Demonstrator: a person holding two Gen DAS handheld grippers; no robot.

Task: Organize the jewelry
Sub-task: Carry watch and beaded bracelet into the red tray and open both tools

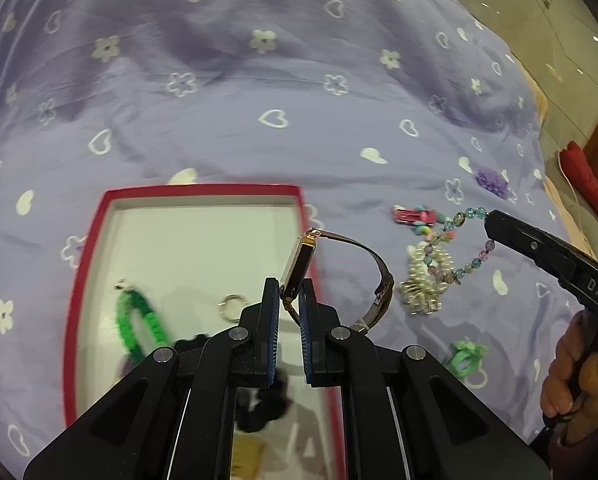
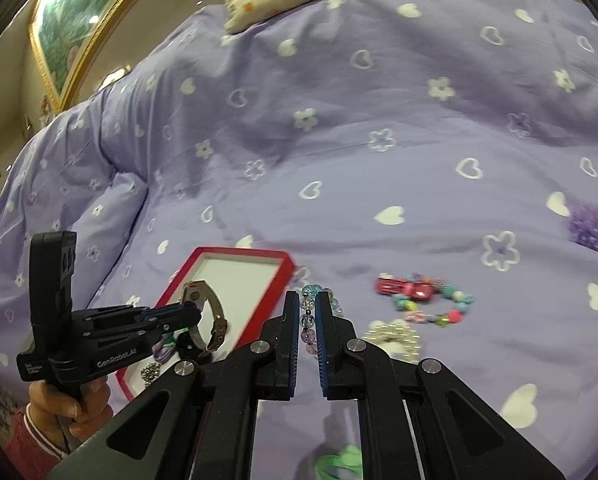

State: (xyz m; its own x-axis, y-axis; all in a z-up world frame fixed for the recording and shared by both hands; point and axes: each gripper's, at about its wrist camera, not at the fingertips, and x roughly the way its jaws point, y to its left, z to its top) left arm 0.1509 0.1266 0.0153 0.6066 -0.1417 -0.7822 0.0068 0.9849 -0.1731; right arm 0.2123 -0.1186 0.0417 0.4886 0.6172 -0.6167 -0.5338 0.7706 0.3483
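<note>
On a lilac bedspread (image 1: 259, 92) printed with white hearts and flowers sits a shallow red-rimmed box with a white inside (image 1: 83, 264). Above the box's right rim, the left gripper (image 1: 290, 294) is clamped on a gold-cased wristwatch with a grey-brown mesh strap (image 1: 299, 268), its case standing on edge between the blue pads and the strap looping out to the right. Inside the box lie a green braided loop (image 1: 139, 320), a small metal ring (image 1: 233, 306) and a black scrunchie (image 1: 259, 408).

Right of the box, the right gripper (image 2: 308, 320) pinches a string of clear blue and purple glass beads (image 1: 465, 240), which hangs from its tips above the cover. Beneath and beside that strand, on the bedspread, rest a pearl bracelet heaped with silvery links (image 1: 423, 280), a pink hair clip (image 1: 413, 214) joined by a bracelet of pastel beads (image 2: 439, 312), and, nearer the camera, a light green ribbon tie (image 1: 467, 356). A fuzzy purple hair ornament (image 1: 493, 182) lies farther off, toward the bed's right edge.

A hand (image 1: 575, 380) grips the right tool's handle at the frame's edge; in the right wrist view another hand (image 2: 71, 408), in a pink cuff, holds the left tool.
</note>
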